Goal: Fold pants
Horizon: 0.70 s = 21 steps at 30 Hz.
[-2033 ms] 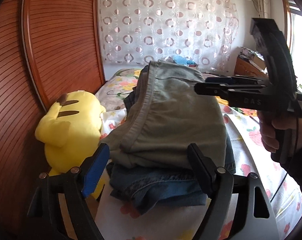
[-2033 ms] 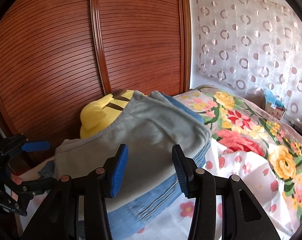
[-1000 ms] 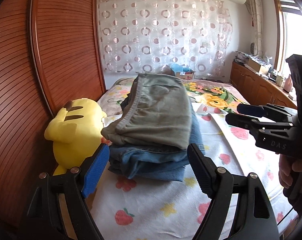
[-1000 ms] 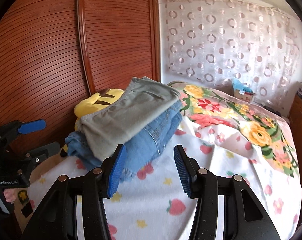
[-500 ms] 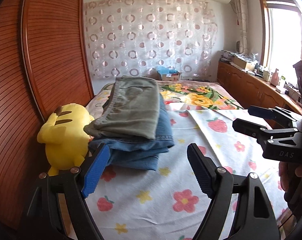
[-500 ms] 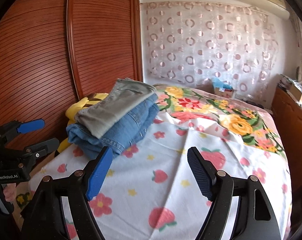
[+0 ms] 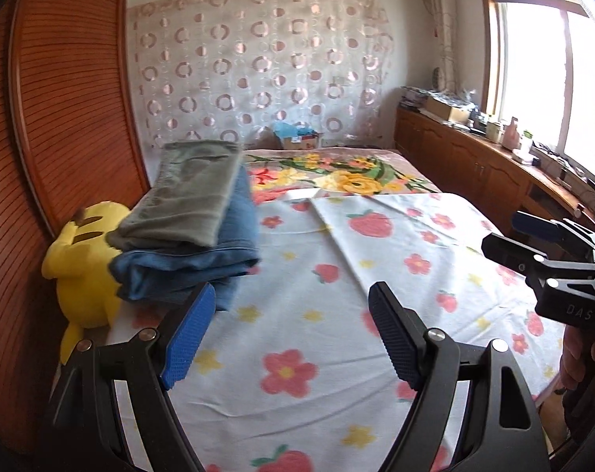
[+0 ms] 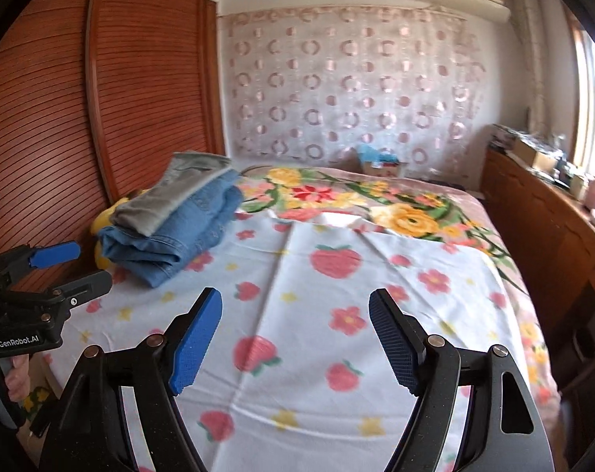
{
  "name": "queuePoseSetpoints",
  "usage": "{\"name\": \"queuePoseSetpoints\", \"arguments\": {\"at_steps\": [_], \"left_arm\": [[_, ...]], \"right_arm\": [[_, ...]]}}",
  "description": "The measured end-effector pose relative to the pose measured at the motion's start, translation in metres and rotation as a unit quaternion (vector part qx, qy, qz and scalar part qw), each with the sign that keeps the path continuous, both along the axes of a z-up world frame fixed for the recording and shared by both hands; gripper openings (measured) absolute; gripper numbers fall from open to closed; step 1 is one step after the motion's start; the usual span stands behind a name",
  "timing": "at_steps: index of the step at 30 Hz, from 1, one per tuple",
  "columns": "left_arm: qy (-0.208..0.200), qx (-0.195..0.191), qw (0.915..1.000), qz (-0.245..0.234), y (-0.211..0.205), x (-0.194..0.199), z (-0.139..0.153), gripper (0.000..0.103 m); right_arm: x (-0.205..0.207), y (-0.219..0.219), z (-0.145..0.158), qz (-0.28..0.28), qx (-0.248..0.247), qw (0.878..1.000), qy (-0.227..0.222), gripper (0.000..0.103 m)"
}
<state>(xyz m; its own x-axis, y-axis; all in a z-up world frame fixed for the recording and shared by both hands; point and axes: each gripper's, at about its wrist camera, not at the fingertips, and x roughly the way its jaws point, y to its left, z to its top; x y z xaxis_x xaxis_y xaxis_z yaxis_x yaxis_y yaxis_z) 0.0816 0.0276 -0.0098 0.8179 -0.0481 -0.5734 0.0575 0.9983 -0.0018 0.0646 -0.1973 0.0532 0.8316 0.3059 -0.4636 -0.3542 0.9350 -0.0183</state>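
Observation:
Folded grey-green pants [image 7: 191,196] [image 8: 171,196] lie on top of folded blue jeans [image 7: 203,259] [image 8: 179,236] in a stack at the bed's left side, by the wooden wardrobe. My left gripper [image 7: 289,338] stands open over the strawberry-print sheet [image 7: 336,314], well short of the stack, with nothing between its fingers. My right gripper [image 8: 295,338] is open too, over the same sheet [image 8: 336,314], holding nothing. Each gripper shows in the other's view: the right gripper [image 7: 533,244] at the right edge, the left gripper [image 8: 61,267] at the left edge.
A yellow plush toy [image 7: 85,267] sits wedged between the stack and the wardrobe doors [image 7: 61,118]. A flowered blanket [image 8: 376,200] covers the far end of the bed. A cardboard box [image 7: 301,139] stands beyond it. A low wooden cabinet [image 8: 553,236] runs along the right under the window.
Both grippers have pulled back from the folded stack, which now looks smaller and further left. The right gripper's jaws stand wider than a second ago.

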Motion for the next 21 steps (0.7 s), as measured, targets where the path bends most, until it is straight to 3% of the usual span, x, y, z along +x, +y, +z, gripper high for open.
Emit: {"name": "queuePoseSetpoints", "arguments": {"at_steps": [10, 21], "left_arm": [[-0.012, 0.000, 0.9996, -0.028, -0.048, -0.008, 0.010, 0.081], [-0.045, 0.004, 0.9987, -0.023, -0.053, -0.029, 0.038, 0.081]], "right_arm": [[-0.037, -0.001, 0.006, -0.040, 0.005, 0.999, -0.013, 0.079], [-0.058, -0.009, 0.011, -0.052, 0.028, 0.997, -0.040, 0.079]]}}
